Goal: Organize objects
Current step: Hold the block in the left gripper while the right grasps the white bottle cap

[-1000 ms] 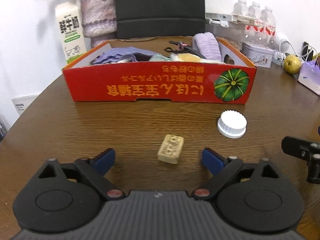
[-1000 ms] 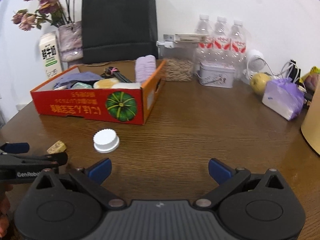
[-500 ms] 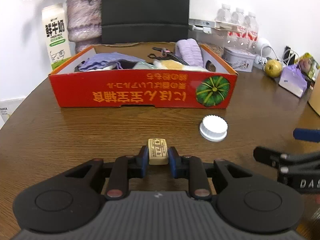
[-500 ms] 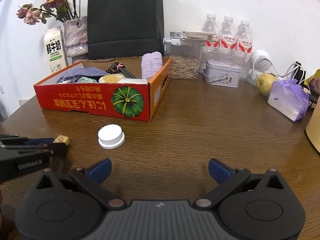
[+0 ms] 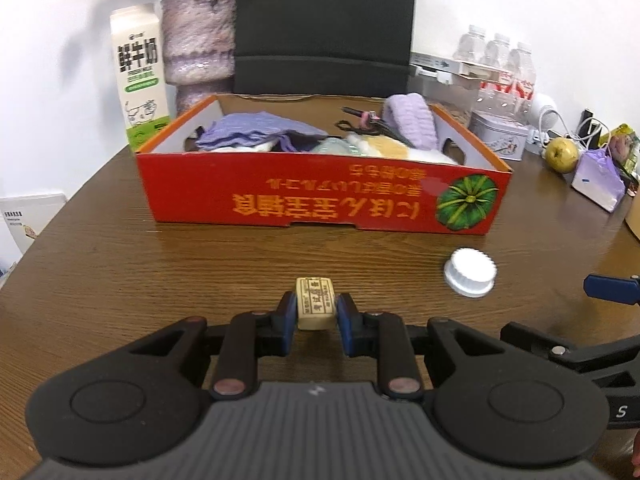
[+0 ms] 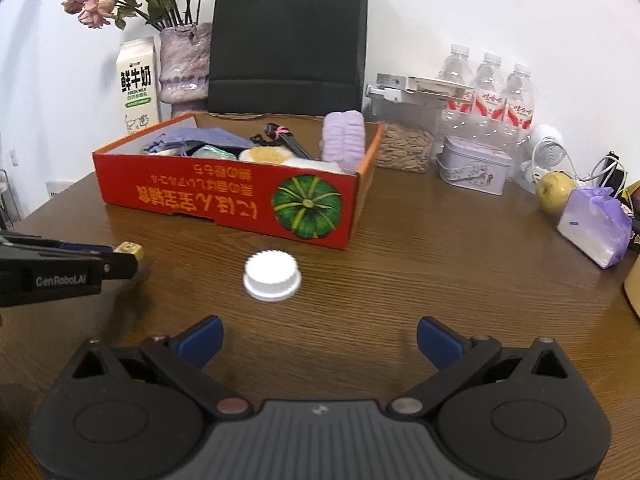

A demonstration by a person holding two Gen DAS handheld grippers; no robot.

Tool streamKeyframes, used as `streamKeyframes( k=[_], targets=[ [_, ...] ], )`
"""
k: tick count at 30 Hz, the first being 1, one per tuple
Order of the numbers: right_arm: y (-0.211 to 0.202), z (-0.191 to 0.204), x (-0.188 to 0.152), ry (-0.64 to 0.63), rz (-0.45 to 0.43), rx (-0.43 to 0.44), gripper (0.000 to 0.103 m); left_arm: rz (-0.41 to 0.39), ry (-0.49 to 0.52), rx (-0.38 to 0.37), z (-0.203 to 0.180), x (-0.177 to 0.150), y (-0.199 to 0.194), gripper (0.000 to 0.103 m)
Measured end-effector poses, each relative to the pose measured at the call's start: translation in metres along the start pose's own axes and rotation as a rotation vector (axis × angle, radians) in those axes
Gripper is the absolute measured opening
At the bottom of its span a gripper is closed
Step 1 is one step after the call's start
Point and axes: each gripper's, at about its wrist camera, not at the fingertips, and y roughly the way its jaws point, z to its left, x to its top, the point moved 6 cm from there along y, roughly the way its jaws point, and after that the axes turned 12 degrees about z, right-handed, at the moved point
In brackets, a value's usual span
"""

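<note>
My left gripper (image 5: 315, 317) is shut on a small beige printed block (image 5: 315, 304) and holds it above the wooden table. The block also shows in the right wrist view (image 6: 129, 249), sticking out past the left gripper's fingers (image 6: 86, 258). A white ribbed cap (image 6: 272, 274) lies on the table ahead of my open, empty right gripper (image 6: 319, 342); it also shows in the left wrist view (image 5: 470, 277). A red cardboard box (image 5: 320, 196) with cloths and other items stands behind, also in the right wrist view (image 6: 224, 196).
Behind the box stand a milk carton (image 5: 138, 80), a vase (image 5: 198, 44) and a black bag (image 5: 324, 28). To the right are water bottles (image 6: 488, 92), a tin (image 6: 474, 170), a pear (image 6: 554, 192) and a purple packet (image 6: 594, 224). The right gripper's finger (image 5: 608, 288) shows at the right edge.
My left gripper has closed on the beige block and lifted it off the table. The right gripper has moved closer to the white cap, still open.
</note>
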Motion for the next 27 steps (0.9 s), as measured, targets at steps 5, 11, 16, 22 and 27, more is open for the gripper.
streamKeyframes(
  k=[5, 11, 16, 22, 27],
  targets=[
    [0.012, 0.018, 0.006, -0.007, 0.019, 0.002, 0.103, -0.002, -0.012, 0.015, 0.026, 0.003, 0.000, 0.023],
    [0.028, 0.028, 0.017, 0.017, 0.036, -0.013, 0.103, -0.009, -0.030, 0.029, 0.059, 0.007, -0.002, 0.023],
    [0.043, 0.033, 0.025, 0.035, 0.058, -0.031, 0.103, -0.015, -0.048, 0.036, 0.080, 0.009, -0.004, 0.023],
    [0.054, 0.038, 0.035, 0.063, 0.067, -0.023, 0.103, -0.013, -0.055, 0.032, 0.091, 0.009, -0.004, 0.023],
    [0.058, 0.039, 0.039, 0.094, 0.068, -0.016, 0.101, -0.007, -0.050, 0.025, 0.091, 0.007, -0.003, 0.022]
  ],
)
